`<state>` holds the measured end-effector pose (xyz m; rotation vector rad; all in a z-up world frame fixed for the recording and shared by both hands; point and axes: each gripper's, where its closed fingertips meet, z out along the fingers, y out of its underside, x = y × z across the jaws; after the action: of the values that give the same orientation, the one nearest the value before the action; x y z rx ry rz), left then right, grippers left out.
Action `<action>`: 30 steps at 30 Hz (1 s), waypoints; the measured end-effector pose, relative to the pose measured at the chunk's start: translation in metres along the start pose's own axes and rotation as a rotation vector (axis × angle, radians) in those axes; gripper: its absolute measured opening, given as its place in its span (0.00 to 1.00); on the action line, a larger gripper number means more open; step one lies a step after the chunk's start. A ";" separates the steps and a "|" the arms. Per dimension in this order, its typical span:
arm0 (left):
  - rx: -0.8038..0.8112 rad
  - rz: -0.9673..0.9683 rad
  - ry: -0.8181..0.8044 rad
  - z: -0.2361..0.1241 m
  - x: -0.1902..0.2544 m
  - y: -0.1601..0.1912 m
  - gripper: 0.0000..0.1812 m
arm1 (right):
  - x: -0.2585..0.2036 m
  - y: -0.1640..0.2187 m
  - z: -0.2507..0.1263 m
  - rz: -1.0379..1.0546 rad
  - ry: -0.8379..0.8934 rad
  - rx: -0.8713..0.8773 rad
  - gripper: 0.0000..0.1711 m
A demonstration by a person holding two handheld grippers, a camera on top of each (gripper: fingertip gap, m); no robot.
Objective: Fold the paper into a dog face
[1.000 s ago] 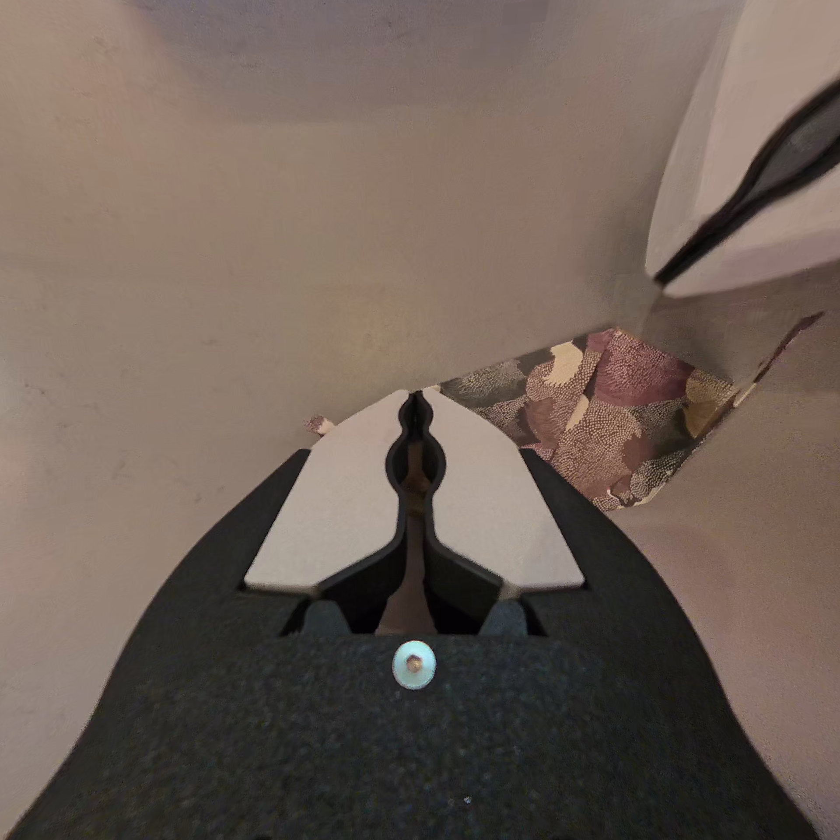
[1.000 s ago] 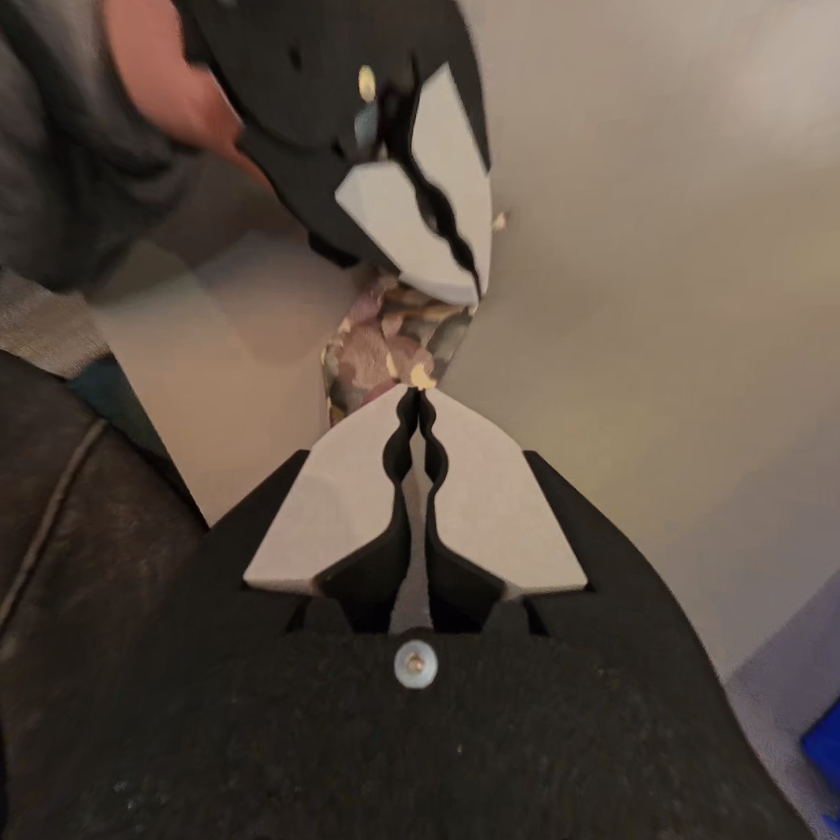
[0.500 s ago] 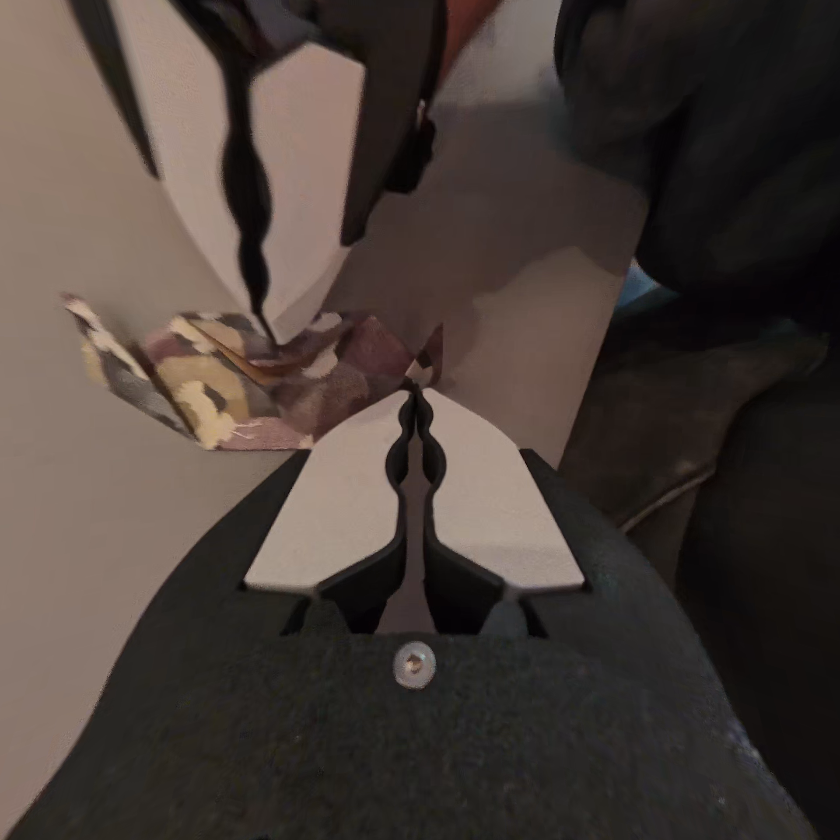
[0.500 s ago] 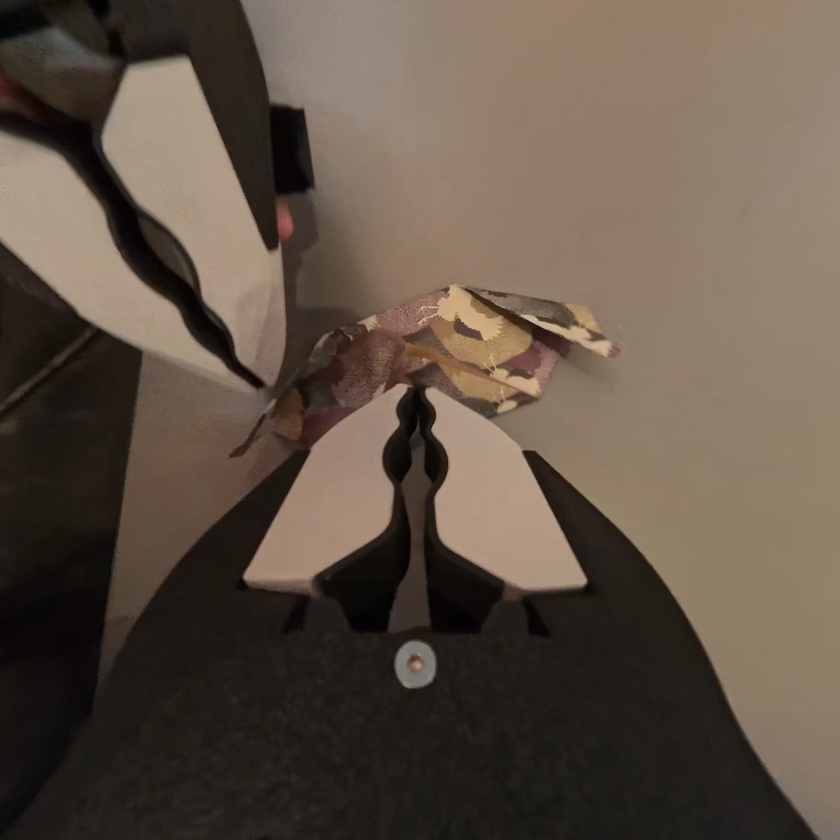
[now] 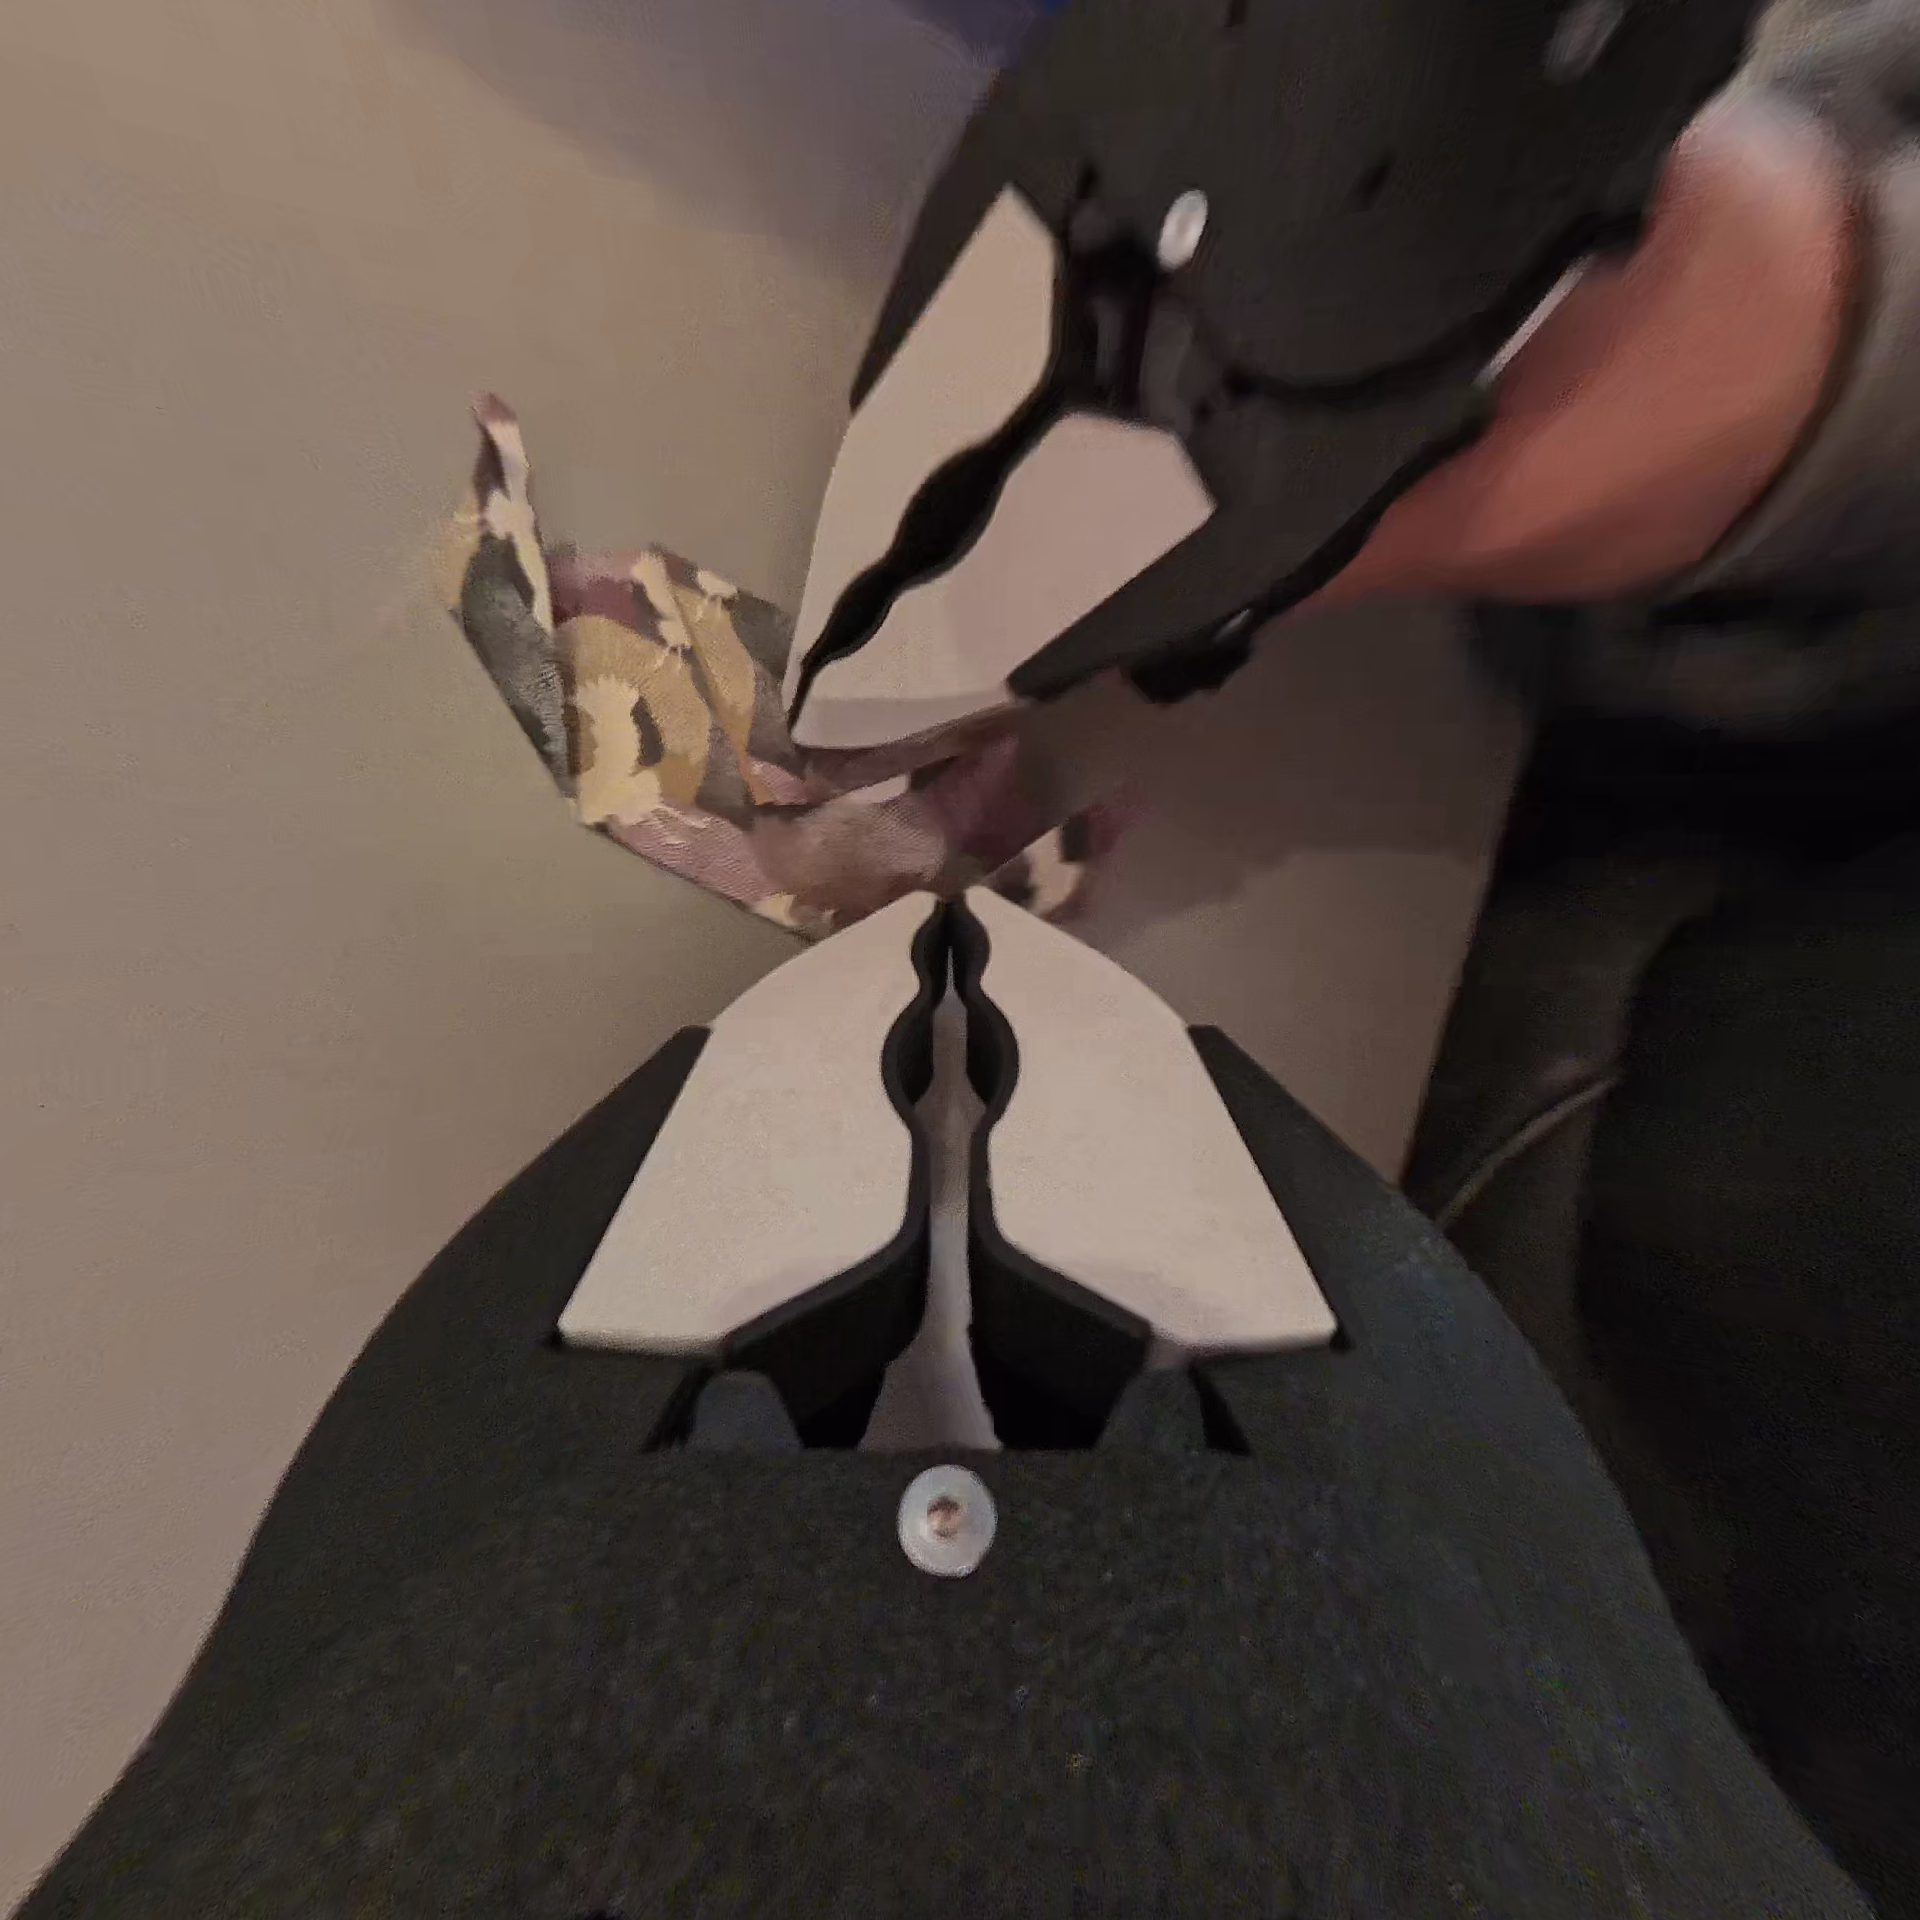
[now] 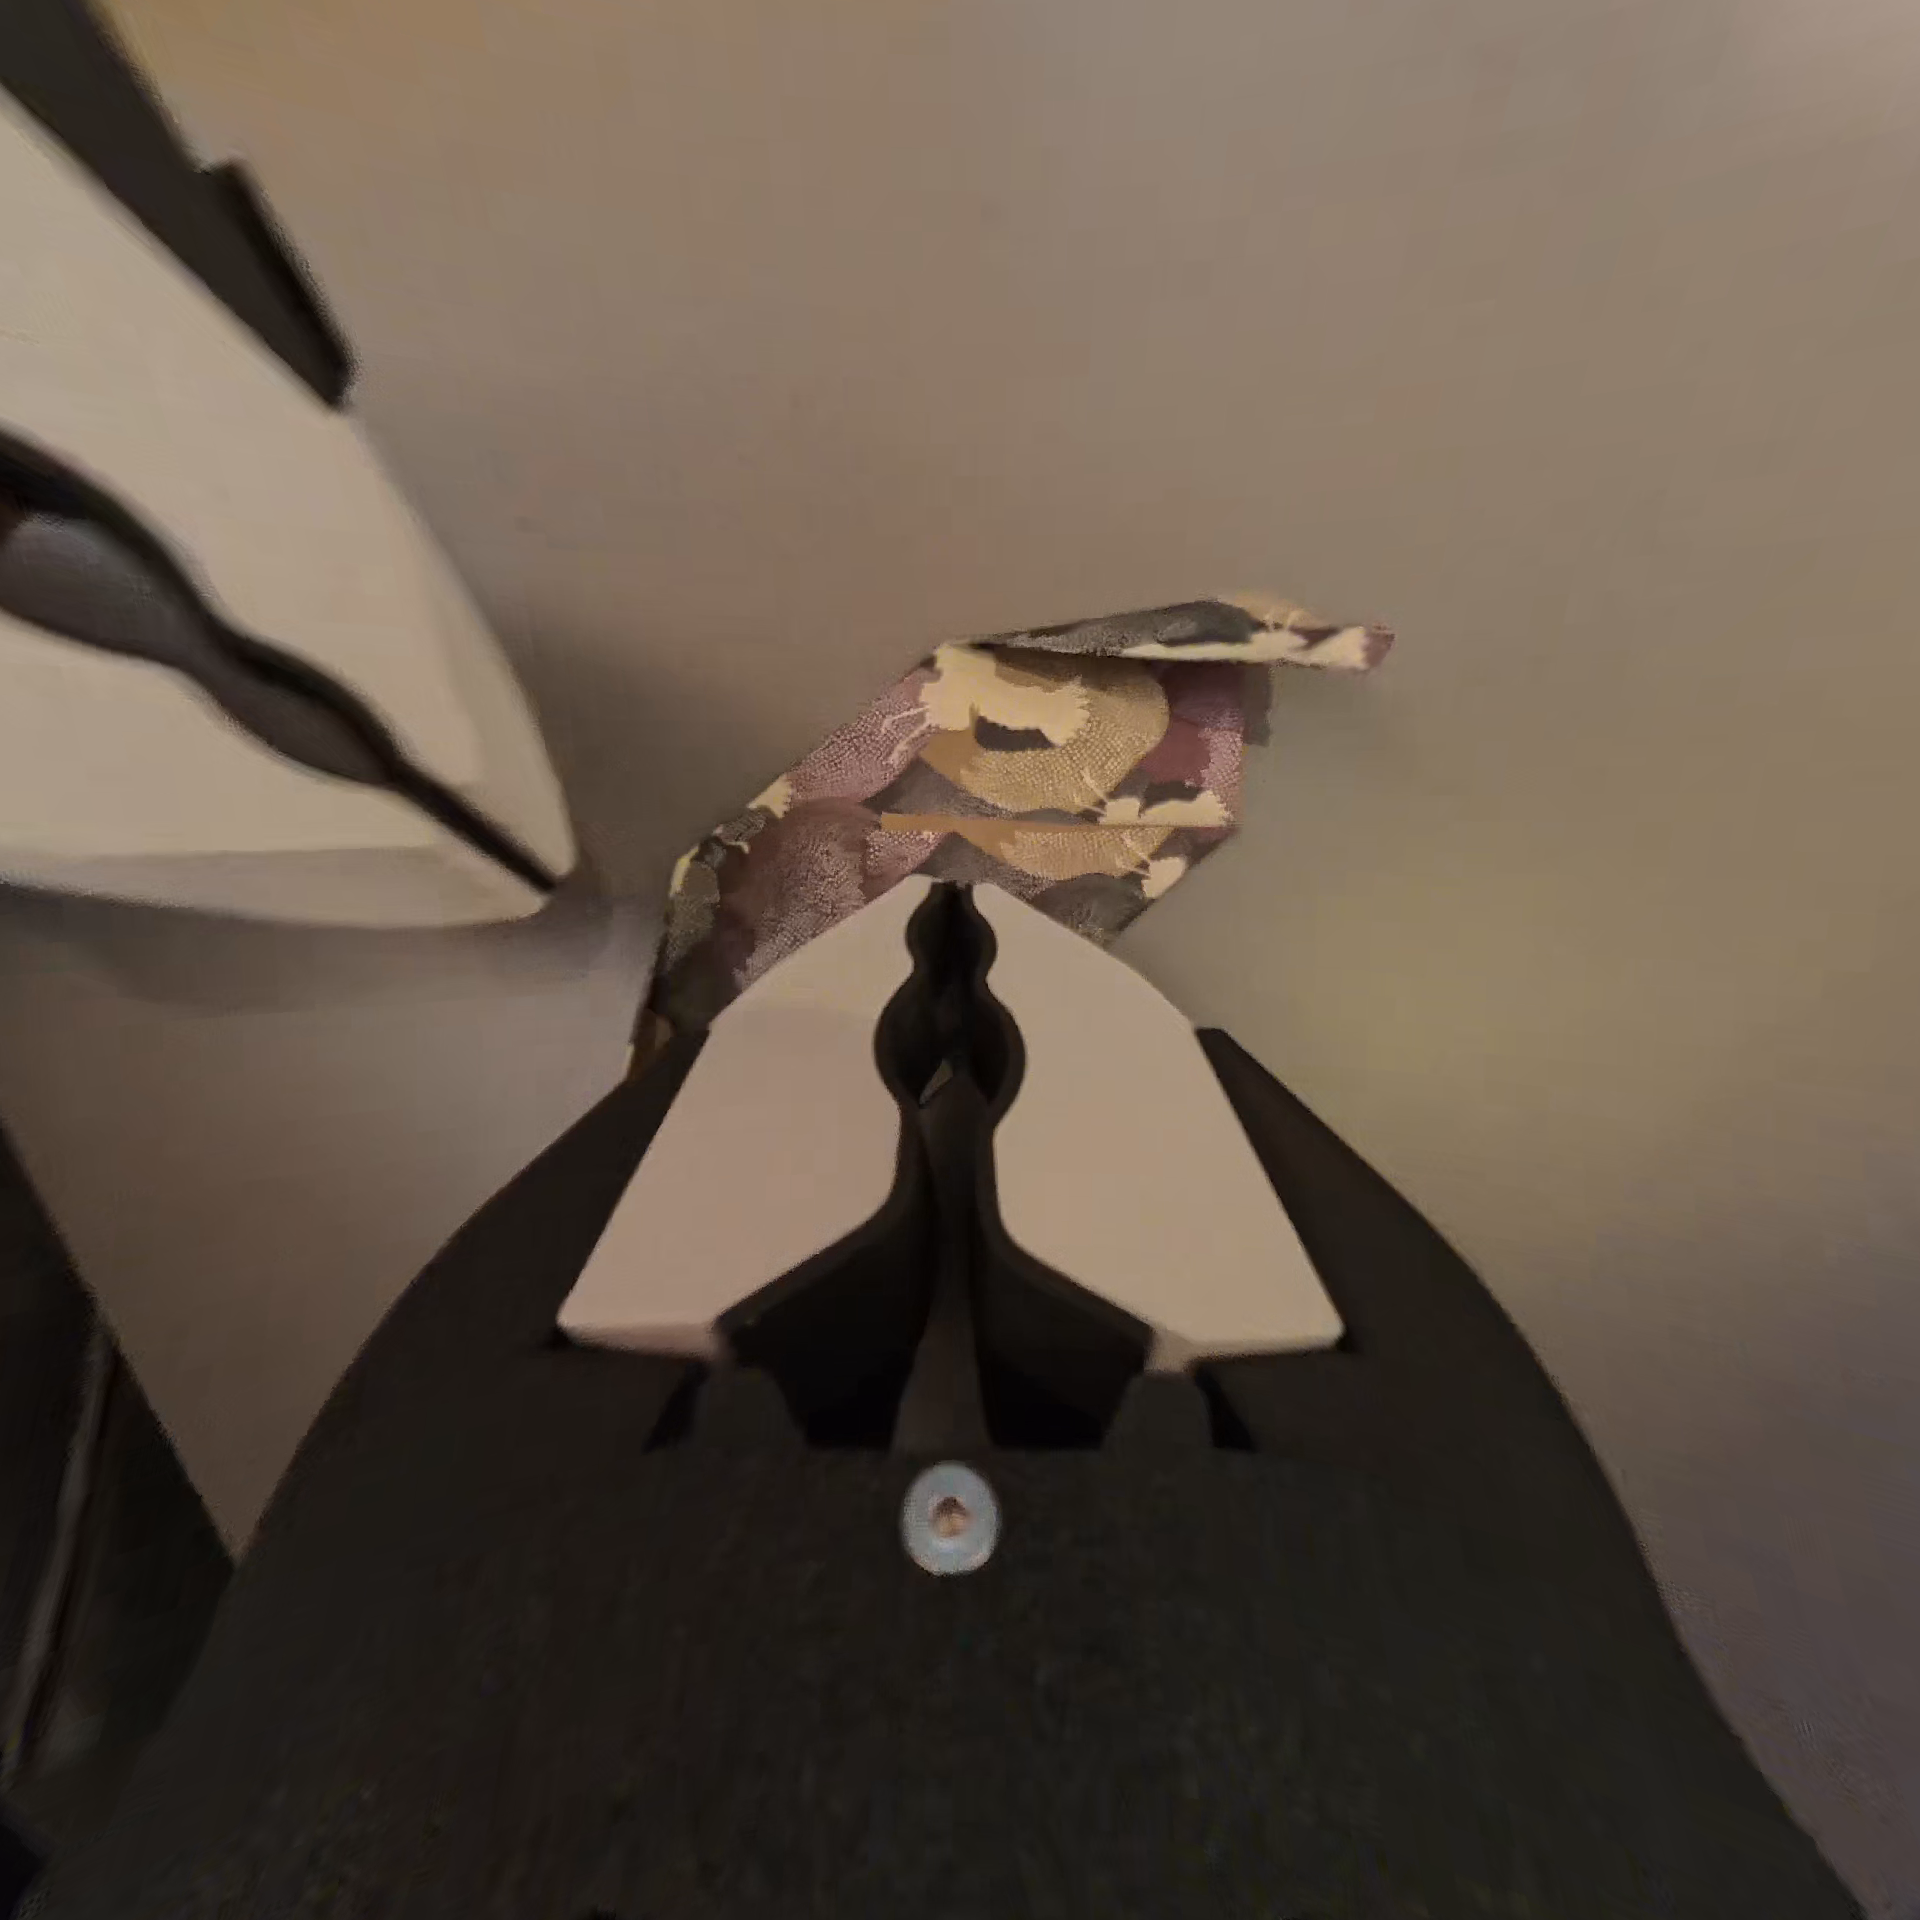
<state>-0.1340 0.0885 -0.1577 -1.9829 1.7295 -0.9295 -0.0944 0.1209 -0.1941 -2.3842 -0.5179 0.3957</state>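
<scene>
The patterned paper point(image 5: 665, 717), purple, tan and grey, is partly folded and crumpled and hangs just above the beige table point(image 5: 260, 935). My right gripper point(image 6: 948, 891) is shut on the paper's point(image 6: 1039, 769) lower edge; in the left wrist view it point(image 5: 795, 717) comes in from the upper right onto the paper. My left gripper point(image 5: 951, 906) is shut, with its tips right at the paper's near edge. In the right wrist view it point(image 6: 551, 883) sits a small gap left of the paper, with nothing showing between its fingers.
A person's hand and grey sleeve point(image 5: 1662, 436) hold the right gripper. The table edge runs down the right of the left wrist view, with a dark seat point(image 5: 1714, 1195) beyond it. That dark seat also shows at the lower left of the right wrist view point(image 6: 62, 1403).
The paper has been lifted and turned, and one end now sticks up. The left gripper's tips, at the paper's corner before, now stand slightly apart from it. The right gripper still grips the paper.
</scene>
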 end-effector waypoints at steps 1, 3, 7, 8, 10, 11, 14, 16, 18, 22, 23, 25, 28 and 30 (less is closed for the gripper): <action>0.026 -0.014 0.037 -0.002 0.006 -0.006 0.00 | 0.005 0.001 -0.002 0.047 0.059 0.014 0.00; 0.028 -0.036 0.090 0.003 0.018 -0.009 0.00 | 0.009 0.002 -0.004 0.102 0.136 0.029 0.00; -0.089 -0.010 -0.006 0.033 0.013 0.010 0.00 | 0.003 0.002 -0.003 0.274 0.148 0.023 0.00; -0.112 -0.012 -0.013 0.038 0.013 0.014 0.00 | 0.000 0.001 -0.002 0.300 0.132 0.026 0.00; -0.112 -0.029 -0.023 0.042 0.009 0.012 0.00 | -0.002 0.000 -0.001 0.313 0.099 0.029 0.00; -0.121 -0.042 -0.013 0.041 0.008 0.011 0.00 | -0.002 -0.001 -0.003 0.302 0.087 0.027 0.00; -0.185 -0.036 0.028 0.035 0.002 0.016 0.00 | -0.008 -0.029 -0.024 0.147 -0.030 0.079 0.00; -0.245 0.008 0.067 0.028 -0.002 0.023 0.00 | -0.001 -0.045 -0.034 -0.134 -0.042 0.076 0.00; -0.321 0.067 0.115 0.018 -0.008 0.032 0.00 | 0.014 -0.052 -0.031 -0.413 0.003 0.025 0.00; -0.498 0.212 0.141 -0.012 -0.031 0.058 0.00 | 0.018 -0.057 -0.001 -0.467 -0.093 0.009 0.00; -0.530 0.217 0.161 -0.018 -0.035 0.063 0.00 | 0.013 -0.052 0.006 -0.414 -0.154 -0.010 0.00; -0.570 0.212 0.197 -0.026 -0.040 0.071 0.00 | 0.002 -0.042 0.016 -0.371 -0.231 -0.024 0.00; -0.580 0.208 0.204 -0.033 -0.050 0.074 0.00 | -0.004 -0.026 0.024 -0.422 -0.201 -0.061 0.00; -0.571 0.202 0.173 -0.033 -0.058 0.072 0.00 | -0.008 -0.021 0.021 -0.428 -0.183 -0.045 0.00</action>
<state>-0.2116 0.1364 -0.1941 -2.0304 2.4563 -0.5931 -0.1151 0.1433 -0.1947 -2.2093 -1.1046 0.4103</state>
